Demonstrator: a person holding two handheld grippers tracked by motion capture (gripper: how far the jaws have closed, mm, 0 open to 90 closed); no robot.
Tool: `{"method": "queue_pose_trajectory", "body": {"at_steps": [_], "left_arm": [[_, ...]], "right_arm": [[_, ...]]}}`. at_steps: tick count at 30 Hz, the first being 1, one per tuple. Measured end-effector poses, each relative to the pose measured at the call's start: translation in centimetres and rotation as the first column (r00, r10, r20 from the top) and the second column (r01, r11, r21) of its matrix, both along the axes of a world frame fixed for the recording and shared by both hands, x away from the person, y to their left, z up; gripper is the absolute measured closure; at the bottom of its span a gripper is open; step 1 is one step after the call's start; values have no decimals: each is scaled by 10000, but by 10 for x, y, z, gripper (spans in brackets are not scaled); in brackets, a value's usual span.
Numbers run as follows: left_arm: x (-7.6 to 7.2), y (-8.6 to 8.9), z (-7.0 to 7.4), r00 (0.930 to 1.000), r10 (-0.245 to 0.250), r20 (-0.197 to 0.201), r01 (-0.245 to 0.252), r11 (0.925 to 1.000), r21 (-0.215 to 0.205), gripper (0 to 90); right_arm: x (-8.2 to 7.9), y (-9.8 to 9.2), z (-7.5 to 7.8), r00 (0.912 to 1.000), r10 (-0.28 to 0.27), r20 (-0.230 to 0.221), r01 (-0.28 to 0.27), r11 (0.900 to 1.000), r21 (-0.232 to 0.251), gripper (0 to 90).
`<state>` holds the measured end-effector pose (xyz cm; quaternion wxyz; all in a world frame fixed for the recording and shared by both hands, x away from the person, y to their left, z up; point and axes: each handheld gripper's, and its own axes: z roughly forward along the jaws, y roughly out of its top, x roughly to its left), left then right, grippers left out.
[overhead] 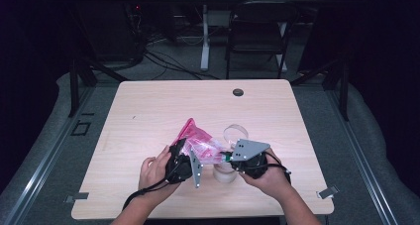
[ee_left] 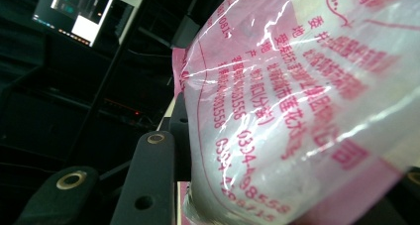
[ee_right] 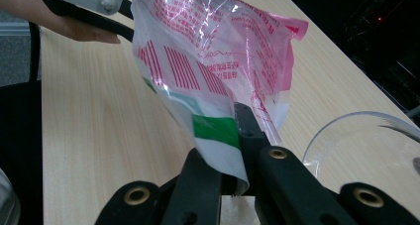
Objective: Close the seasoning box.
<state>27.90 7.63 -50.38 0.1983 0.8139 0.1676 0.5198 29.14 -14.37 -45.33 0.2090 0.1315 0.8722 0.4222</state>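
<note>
Nearest the person, both hands hold the tongs over the front middle of the surface (overhead: 148, 106), and a pink printed plastic bag (overhead: 200, 143) hangs stretched between them, lifted off the wood. The right tongs (ee_right: 236, 150) are clamped fully together on the bag's lower edge, where a green band runs across the film. The left tongs (overhead: 190, 158) stand partly open with the bag filling the gap; in the left gripper view the film lies against the one dark jaw that shows, which looks like a hold on its bulkier side, though I cannot tell how firmly. Just behind the right hand (overhead: 270, 178) stands a clear round container (overhead: 235, 132), and a small whitish jar (overhead: 224, 174) sits under the bag between the two hands. Beyond the far edge a dark folding chair (overhead: 257, 31) stands on the floor. The step in hand looks like spreading or opening the bag. Next, I judge, the two holds must pull gently apart without tearing the thin film or knocking the containers.
</note>
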Motion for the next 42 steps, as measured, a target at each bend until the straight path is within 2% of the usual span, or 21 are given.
{"method": "queue_pose_trajectory", "body": {"at_steps": [5,7,14,18,20,22,26,28,31,36,42], "left_arm": [[1,1,-3,9999,-18,-150,14,9998,-215,656],[1,0,-5,9998,-27,-186,18,9988,-487,657],[0,2,-5,9993,-5,-364,-26,9963,-859,662],[1,4,-6,9986,12,-535,-67,9947,-1025,666],[1,5,-7,9977,24,-679,-115,9910,-1331,668],[0,5,-7,9962,60,-873,-179,9906,-1359,669],[-1,6,-11,9956,63,-937,-206,9882,-1520,670],[-2,7,-11,9939,103,-1098,-280,9866,-1610,670],[-1,9,-13,9922,86,-1240,-329,9803,-1949,671],[-1,13,-15,9885,127,-1504,-471,9727,-2273,674],[0,19,-15,9835,161,-1803,-644,9621,-2652,675]], "right_arm": [[0,2,-1,10000,-4,25,4,10000,-24,900],[0,2,-1,10000,8,16,-8,10000,-38,900],[0,3,1,10000,14,94,-14,10000,-20,900],[-1,5,1,9999,34,141,-33,10000,-68,900],[-1,5,0,9999,29,156,-28,10000,-95,900],[-1,5,0,9999,39,164,-38,10000,-49,900],[-2,6,0,9998,56,193,-53,9999,-144,900],[-2,7,0,9998,58,189,-55,9999,-136,900],[-3,9,0,9997,109,213,-104,9997,-218,898],[-4,12,-1,9996,159,216,-154,9996,-236,891],[-4,11,1,9997,219,104,-219,9998,19,875]]}}
